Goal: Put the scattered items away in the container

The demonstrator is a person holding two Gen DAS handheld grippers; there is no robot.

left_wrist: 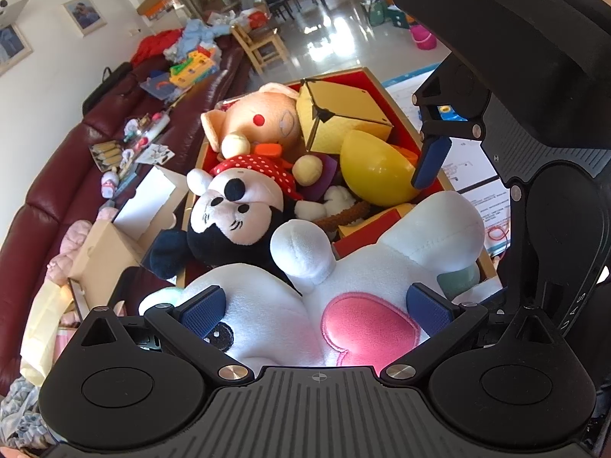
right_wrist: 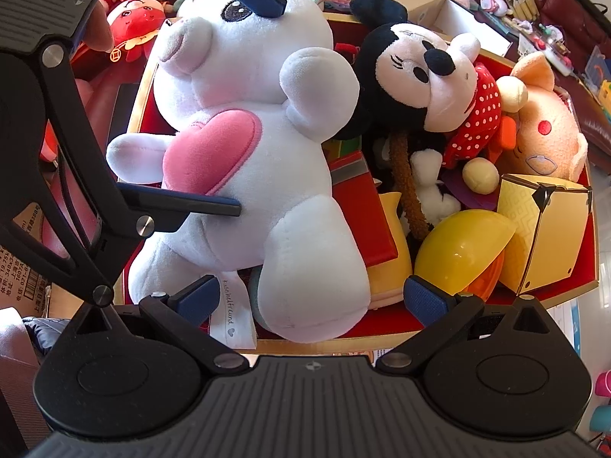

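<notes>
White unicorn plush (right_wrist: pixel 244 160) lies over the red box's (right_wrist: pixel 588 252) near-left side, between the left gripper's (left_wrist: pixel 317 309) spread fingers; right gripper (right_wrist: pixel 317 297) fingers spread too.

- One red box (right_wrist: pixel 588 229) carrying the toys.
- Three plush toys in it: one white plush with a pink heart (right_wrist: pixel 244 145), one mouse plush in a red dotted bow (right_wrist: pixel 416 72), one peach pig plush (right_wrist: pixel 546 133).
- Two cream balls (right_wrist: pixel 480 176).
- One yellow egg shell (right_wrist: pixel 458 248) at the box's near edge.
- One yellow paper lantern (right_wrist: pixel 542 233) in its corner.
- Two grippers: left gripper (left_wrist: pixel 313 305), right gripper (right_wrist: pixel 309 297).
</notes>
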